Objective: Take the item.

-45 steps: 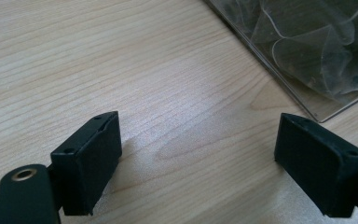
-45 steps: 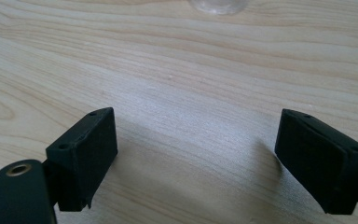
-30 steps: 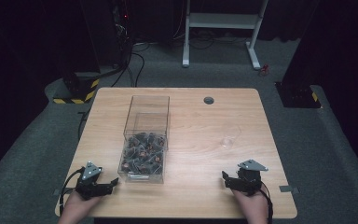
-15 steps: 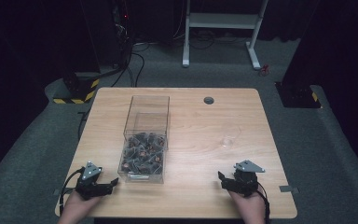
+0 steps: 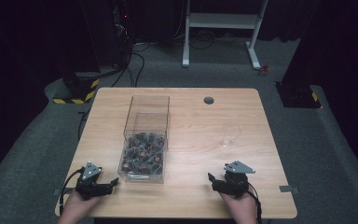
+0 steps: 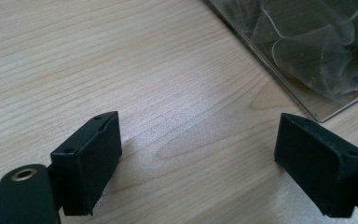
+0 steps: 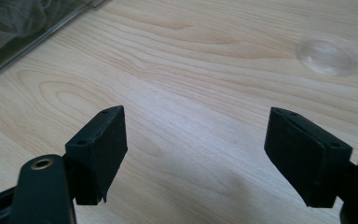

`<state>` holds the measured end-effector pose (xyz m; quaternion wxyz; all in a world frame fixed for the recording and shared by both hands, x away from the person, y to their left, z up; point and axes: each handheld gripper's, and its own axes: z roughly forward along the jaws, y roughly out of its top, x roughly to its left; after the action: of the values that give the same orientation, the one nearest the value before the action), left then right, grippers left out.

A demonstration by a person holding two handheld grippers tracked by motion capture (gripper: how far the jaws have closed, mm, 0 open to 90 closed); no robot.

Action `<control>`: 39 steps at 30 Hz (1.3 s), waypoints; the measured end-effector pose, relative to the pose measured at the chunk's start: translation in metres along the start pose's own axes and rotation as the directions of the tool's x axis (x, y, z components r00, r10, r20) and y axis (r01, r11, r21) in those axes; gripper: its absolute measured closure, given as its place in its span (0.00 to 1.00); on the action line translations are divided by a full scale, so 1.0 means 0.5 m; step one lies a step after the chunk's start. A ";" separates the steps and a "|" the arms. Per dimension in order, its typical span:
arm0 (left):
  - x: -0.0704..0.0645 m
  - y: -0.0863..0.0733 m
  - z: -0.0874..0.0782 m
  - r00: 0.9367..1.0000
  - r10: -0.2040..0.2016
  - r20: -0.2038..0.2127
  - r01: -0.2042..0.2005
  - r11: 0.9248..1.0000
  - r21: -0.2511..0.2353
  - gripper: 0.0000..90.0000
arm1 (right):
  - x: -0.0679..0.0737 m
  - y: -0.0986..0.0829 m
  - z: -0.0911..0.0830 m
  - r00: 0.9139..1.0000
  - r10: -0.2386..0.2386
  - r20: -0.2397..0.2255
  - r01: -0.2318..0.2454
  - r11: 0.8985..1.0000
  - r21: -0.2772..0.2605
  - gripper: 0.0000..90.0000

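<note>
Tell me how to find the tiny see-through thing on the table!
Start at the wooden table and find the tall clear box of dark little pieces, left of the middle. Look right, across bare wood, to a small clear round dish, standing apart. Unlike the box, it is low, round and looks empty.

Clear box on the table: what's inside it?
The clear box holds a heap of small dark, partly coppery pieces in crinkled clear wrap at its near end; what they are, and anything beneath, cannot be told.
</note>
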<state>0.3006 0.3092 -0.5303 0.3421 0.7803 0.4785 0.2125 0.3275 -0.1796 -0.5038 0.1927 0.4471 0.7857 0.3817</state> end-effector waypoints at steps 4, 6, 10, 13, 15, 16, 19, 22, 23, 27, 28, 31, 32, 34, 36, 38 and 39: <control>0.000 0.000 0.000 1.000 -0.003 0.001 0.003 1.000 0.000 0.17 | 0.012 0.003 0.002 1.000 -0.013 -0.009 0.013 1.000 -0.011 0.26; 0.000 0.000 0.000 1.000 -0.002 0.001 0.002 1.000 0.000 0.17 | 0.022 0.009 0.007 1.000 -0.018 -0.014 0.018 1.000 -0.016 0.27; -0.001 0.000 0.000 1.000 -0.003 0.001 0.003 1.000 0.000 0.17 | 0.032 0.019 0.017 0.999 -0.020 -0.030 0.019 1.000 -0.012 0.27; 0.000 0.000 -0.001 1.000 0.001 0.001 -0.001 1.000 0.004 0.17 | 0.042 0.026 0.023 0.999 -0.035 -0.038 0.034 0.999 -0.011 0.28; 0.000 0.000 -0.001 1.000 0.001 0.002 -0.001 1.000 0.005 0.17 | 0.047 0.029 0.024 0.999 -0.035 -0.041 0.035 0.999 -0.009 0.29; 0.000 -0.001 -0.001 1.000 0.002 0.003 -0.002 1.000 0.004 0.17 | 0.049 0.030 0.024 0.998 -0.034 -0.044 0.033 0.999 -0.009 0.29; -0.001 -0.001 -0.001 1.000 -0.006 0.005 0.006 1.000 0.000 0.17 | 0.048 0.033 0.025 0.998 -0.036 -0.047 0.035 0.999 -0.013 0.29; -0.001 -0.001 -0.001 1.000 -0.006 0.005 0.006 1.000 0.000 0.17 | 0.046 0.043 0.024 0.999 -0.024 -0.046 0.023 0.999 -0.023 0.29; -0.001 -0.001 -0.001 1.000 -0.006 0.005 0.006 1.000 0.000 0.17 | 0.045 0.046 0.023 0.998 -0.028 -0.048 0.027 0.999 -0.032 0.30; -0.001 -0.001 -0.001 1.000 -0.004 0.007 0.004 1.000 0.000 0.17 | 0.044 0.054 0.019 0.998 -0.029 -0.049 0.027 0.999 -0.045 0.30; -0.001 -0.001 -0.001 1.000 -0.004 0.007 0.004 1.000 0.000 0.17 | 0.044 0.056 0.017 0.998 -0.028 -0.049 0.026 0.998 -0.048 0.30; -0.001 -0.001 -0.001 1.000 -0.004 0.007 0.004 1.000 0.000 0.17 | 0.043 0.062 0.010 0.998 -0.023 -0.057 0.019 0.997 -0.070 0.32; -0.001 -0.001 -0.001 1.000 -0.004 0.007 0.004 1.000 0.000 0.17 | 0.043 0.064 0.008 0.998 -0.028 -0.059 0.023 0.997 -0.077 0.33; -0.001 -0.001 -0.001 1.000 -0.005 0.007 0.005 1.000 0.000 0.17 | 0.047 0.070 -0.001 0.998 -0.032 -0.049 0.027 0.995 -0.099 0.34; -0.001 -0.001 -0.001 1.000 -0.004 0.008 0.004 1.000 0.001 0.17 | 0.047 0.072 -0.003 0.998 -0.032 -0.054 0.027 0.994 -0.106 0.34; -0.001 -0.001 -0.001 1.000 -0.005 0.007 0.005 1.000 0.000 0.17 | 0.051 0.080 -0.010 0.998 -0.036 -0.059 0.030 0.993 -0.112 0.34; -0.001 -0.001 -0.001 1.000 -0.004 0.007 0.004 1.000 0.000 0.17 | 0.051 0.080 -0.010 0.998 -0.036 -0.059 0.030 0.993 -0.112 0.34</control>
<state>0.2996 0.3092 -0.5305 0.3441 0.7799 0.4791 0.2091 0.3332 -0.1479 -0.4691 0.1993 0.4107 0.7761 0.4350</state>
